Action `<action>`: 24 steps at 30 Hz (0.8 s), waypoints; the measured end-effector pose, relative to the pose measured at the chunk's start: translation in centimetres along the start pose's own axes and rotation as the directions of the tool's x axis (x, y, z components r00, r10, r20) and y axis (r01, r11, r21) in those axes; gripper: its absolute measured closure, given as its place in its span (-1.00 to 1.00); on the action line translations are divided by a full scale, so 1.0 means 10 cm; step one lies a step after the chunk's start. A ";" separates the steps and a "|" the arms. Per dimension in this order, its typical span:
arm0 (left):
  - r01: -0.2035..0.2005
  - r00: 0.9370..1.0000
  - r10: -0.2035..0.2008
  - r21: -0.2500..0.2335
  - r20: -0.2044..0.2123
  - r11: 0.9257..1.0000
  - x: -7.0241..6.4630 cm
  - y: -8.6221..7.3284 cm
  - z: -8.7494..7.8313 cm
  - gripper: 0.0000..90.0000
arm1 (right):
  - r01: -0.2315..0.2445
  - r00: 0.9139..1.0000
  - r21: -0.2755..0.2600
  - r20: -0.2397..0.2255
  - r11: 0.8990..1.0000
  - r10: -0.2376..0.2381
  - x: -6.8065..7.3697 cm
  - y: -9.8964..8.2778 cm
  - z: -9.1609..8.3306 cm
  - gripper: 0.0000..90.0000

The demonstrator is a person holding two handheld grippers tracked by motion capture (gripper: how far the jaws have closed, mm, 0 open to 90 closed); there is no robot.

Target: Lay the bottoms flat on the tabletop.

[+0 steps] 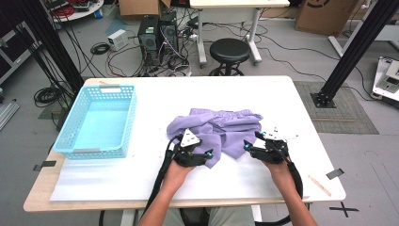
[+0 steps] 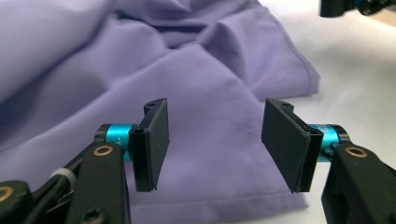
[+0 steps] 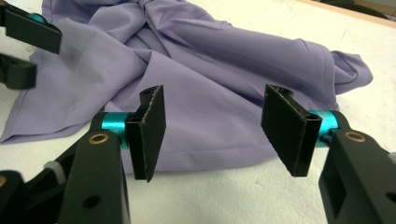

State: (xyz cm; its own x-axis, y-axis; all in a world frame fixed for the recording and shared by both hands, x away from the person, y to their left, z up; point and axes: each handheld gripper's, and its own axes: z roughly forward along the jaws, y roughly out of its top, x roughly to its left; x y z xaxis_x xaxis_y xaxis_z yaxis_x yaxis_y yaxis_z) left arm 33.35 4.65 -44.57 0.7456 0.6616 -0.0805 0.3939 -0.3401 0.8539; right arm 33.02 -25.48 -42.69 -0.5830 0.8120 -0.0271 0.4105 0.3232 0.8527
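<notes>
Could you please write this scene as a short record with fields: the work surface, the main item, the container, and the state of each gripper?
surface: white table
main item: purple garment, crumpled, lying on the table right of the middle
container: light blue basket, on the table left of the garment, apart from it
left gripper: open, over the garment's near left part, nothing pinched between its fingers
right gripper: open, at the garment's near hem, holding nothing
</notes>
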 end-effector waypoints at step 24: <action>-0.048 0.999 0.047 0.080 0.011 0.996 -0.02 -0.06 -0.06 0.96 | -0.020 1.000 0.005 -0.011 1.000 0.020 0.02 -0.03 -0.03 -0.09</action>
State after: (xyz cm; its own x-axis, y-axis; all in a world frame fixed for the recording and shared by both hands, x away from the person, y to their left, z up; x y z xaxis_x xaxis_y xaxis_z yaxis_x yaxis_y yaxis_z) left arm 32.64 5.13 -44.81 0.7692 0.6374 -0.0457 0.3994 -0.4237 0.8130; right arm 32.57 -25.50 -42.81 -0.5824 0.8129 -0.0042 0.4254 0.3092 0.8505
